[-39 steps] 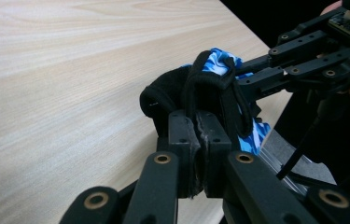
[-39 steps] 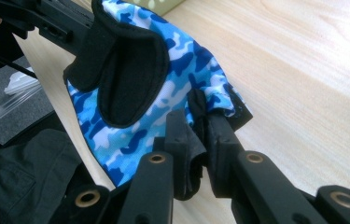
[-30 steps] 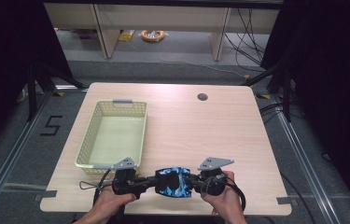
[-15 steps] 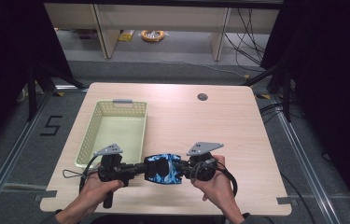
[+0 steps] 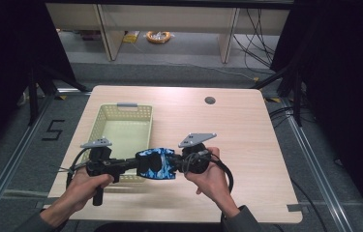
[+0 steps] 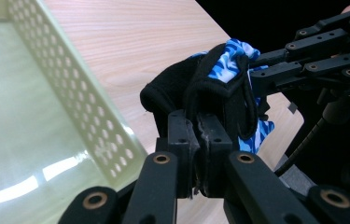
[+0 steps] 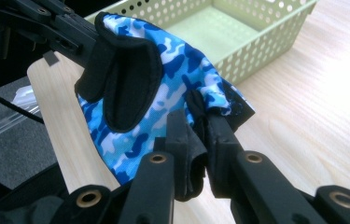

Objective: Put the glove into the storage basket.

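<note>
Both grippers are clamped on the blue camo glove [image 5: 157, 164], left gripper [image 5: 127, 165] and right gripper [image 5: 181, 162] pinching opposite ends so it hangs stretched above the counter's [image 5: 237, 130] near edge, right by the basket's [image 5: 102, 121] near corner, probably for dropping in.

A lab: black curtains [image 5: 5, 72], floor cables [image 5: 261, 38] and floor rails [image 5: 9, 169] surround the table [image 5: 247, 135].

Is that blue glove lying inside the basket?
No, the glove hangs above the table edge beside the basket, clamped between the left hand-held gripper and the right hand-held gripper.
</note>
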